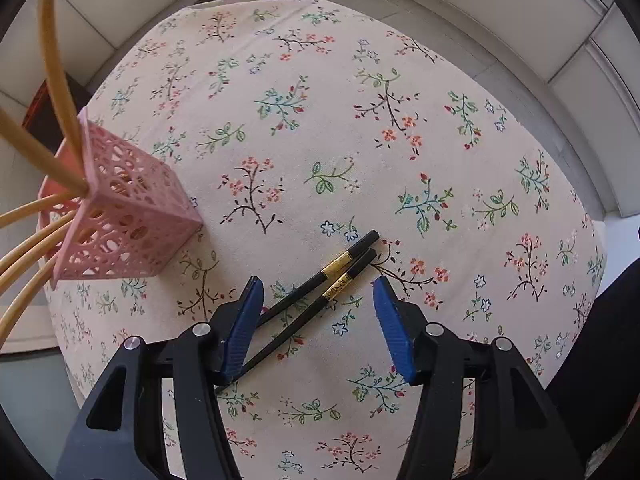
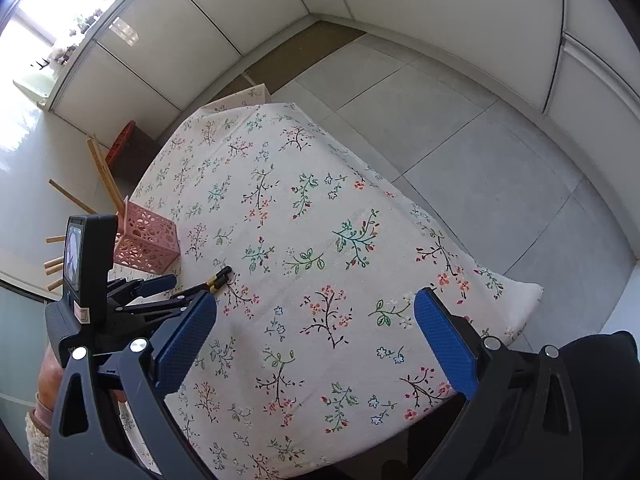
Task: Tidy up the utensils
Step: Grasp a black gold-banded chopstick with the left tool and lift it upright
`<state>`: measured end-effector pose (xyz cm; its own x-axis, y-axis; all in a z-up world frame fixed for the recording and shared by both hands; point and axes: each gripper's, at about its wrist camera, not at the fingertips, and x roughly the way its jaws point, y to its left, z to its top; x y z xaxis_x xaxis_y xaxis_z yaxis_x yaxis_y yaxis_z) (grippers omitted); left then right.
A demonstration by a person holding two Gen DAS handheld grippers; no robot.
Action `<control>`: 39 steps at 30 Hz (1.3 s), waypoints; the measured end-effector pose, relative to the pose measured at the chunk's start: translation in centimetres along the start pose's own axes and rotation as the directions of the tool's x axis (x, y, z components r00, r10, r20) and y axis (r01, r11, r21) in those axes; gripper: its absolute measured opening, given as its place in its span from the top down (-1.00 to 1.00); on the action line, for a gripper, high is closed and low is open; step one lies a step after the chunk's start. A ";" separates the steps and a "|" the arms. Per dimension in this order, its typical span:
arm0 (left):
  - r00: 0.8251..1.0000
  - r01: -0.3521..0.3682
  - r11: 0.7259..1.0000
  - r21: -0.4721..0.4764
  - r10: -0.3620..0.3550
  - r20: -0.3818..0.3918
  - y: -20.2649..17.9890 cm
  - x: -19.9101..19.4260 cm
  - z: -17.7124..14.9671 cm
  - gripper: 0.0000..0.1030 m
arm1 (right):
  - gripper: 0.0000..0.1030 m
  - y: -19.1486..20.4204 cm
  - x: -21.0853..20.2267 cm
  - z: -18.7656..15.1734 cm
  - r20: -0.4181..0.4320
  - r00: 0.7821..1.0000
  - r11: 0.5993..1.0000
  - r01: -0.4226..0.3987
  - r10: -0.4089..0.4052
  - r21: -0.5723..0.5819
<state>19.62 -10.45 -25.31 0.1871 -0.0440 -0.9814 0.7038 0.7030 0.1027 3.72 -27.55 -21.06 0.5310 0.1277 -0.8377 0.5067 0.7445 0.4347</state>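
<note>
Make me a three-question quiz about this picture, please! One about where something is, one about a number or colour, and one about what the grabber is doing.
1. Where is the pink basket from the black chopsticks in the left wrist view?
A. Left of them
B. Right of them
C. On top of them

2. How many black chopsticks lie on the flowered tablecloth?
A. One
B. Two
C. Five

3. What is the left gripper doing?
A. Holding the basket
B. Lifting a chopstick in the air
C. Open over the chopsticks

Answers:
1 A, the basket sits at the left edge of the cloth.
2 B, a pair lies side by side.
3 C, its blue pads stand apart with the chopsticks flat on the cloth between them.
</note>
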 end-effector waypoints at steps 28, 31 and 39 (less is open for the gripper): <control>0.990 -0.089 0.966 0.242 0.059 0.126 -1.8 1.0 -1.3 0.20 | -0.87 -1.5 2.1 0.2 -0.058 0.998 0.998 0.008 -0.005 0.058; 0.987 -0.080 0.963 0.259 0.039 0.158 -2.1 -0.5 -0.9 0.19 | -0.87 -1.5 1.9 0.3 -0.052 0.999 0.998 0.006 -0.003 0.058; 0.986 -0.112 0.966 0.234 0.079 0.146 -1.0 1.6 -0.9 0.23 | -0.87 -1.5 2.3 0.2 -0.070 0.998 0.998 0.008 -0.004 0.056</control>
<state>18.61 -10.61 -27.07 0.3399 -0.0914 -0.9360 0.8189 0.5181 0.2468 4.30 -28.47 -23.62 0.4798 0.1700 -0.8607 0.5482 0.7079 0.4454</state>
